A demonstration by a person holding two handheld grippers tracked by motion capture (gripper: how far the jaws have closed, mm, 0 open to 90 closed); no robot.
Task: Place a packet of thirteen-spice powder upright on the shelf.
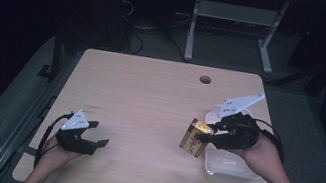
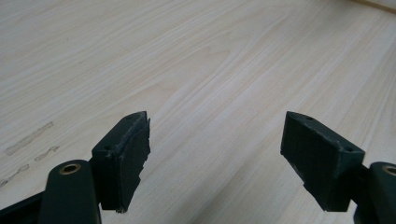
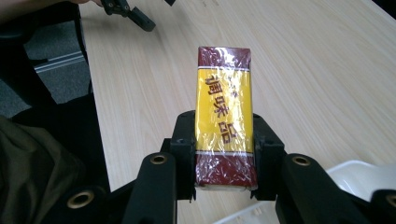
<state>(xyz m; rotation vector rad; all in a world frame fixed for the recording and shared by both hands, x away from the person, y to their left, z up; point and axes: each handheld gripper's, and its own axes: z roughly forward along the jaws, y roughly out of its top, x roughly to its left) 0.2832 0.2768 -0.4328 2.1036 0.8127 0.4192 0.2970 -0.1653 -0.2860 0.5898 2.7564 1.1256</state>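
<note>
From the high view I get a dim picture: the tabletop [image 1: 146, 119] is the one lit patch, evenly pale, while the room around it sinks into near black. Detail there is soft and grainy, and the print on the packet [image 1: 194, 137] is unreadable. My left gripper view is bright and flat, with crisp wood grain far out and blurred edges on the near jaws. In the right gripper view the packet's [image 3: 225, 116] plastic wrap throws small white glints, its lettering is sharp, and the lower left corner falls into shadow.
</note>
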